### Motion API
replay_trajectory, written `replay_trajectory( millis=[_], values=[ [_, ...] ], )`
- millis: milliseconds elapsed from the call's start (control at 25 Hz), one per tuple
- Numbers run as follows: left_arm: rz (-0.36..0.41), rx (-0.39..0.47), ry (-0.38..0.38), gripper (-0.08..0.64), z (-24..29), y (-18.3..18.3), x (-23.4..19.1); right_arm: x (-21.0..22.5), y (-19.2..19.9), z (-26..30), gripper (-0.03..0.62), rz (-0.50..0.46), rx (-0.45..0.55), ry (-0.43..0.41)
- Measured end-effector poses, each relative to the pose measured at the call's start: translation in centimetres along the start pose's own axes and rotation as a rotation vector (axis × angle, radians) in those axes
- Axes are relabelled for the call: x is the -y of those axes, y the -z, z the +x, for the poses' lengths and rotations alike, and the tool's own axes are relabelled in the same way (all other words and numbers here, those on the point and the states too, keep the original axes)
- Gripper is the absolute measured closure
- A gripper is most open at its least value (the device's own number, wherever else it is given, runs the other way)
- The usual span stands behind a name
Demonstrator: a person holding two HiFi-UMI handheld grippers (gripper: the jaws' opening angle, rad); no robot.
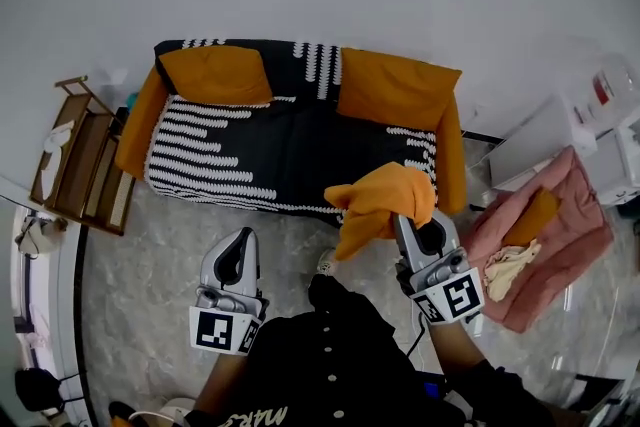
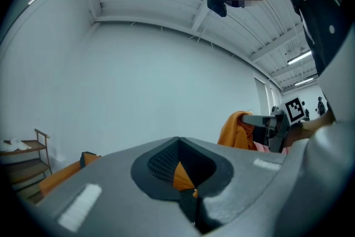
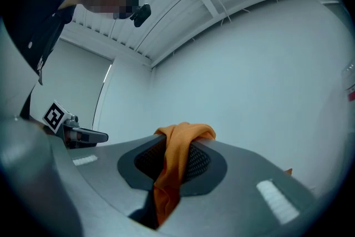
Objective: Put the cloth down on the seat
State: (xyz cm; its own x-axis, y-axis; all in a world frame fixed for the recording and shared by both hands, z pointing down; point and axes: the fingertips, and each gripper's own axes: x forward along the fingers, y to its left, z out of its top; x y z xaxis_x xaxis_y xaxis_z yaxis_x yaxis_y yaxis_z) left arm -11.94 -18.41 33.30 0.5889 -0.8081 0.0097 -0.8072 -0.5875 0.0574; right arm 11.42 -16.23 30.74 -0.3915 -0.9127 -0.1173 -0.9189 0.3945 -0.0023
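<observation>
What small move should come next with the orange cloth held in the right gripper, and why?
Probably carry the right gripper forward over the black-and-white striped sofa seat before opening. The orange cloth is clamped in its jaws and hangs at the seat's front edge, not yet lying on it.

one sofa (image 1: 290, 150) at upper centre, bearing two orange cushions: a left cushion (image 1: 215, 75) and a right cushion (image 1: 395, 87). one orange cloth (image 1: 382, 203) at centre. two grippers at lower centre: the left gripper (image 1: 240, 240) and the right gripper (image 1: 410, 227). one wooden shelf (image 1: 78, 155) at the left edge. one pink mat (image 1: 565, 205) at the right edge.
</observation>
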Motion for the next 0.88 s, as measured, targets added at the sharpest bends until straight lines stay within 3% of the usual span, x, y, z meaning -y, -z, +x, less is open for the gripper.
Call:
replay_trajectory(
  millis=[880],
  values=[
    [0.028,-0.026,-0.010,0.560,16.3,-0.8,-2.4,11.3,1.5,11.0,0.515,0.001,0.012,-0.027]
  ],
)
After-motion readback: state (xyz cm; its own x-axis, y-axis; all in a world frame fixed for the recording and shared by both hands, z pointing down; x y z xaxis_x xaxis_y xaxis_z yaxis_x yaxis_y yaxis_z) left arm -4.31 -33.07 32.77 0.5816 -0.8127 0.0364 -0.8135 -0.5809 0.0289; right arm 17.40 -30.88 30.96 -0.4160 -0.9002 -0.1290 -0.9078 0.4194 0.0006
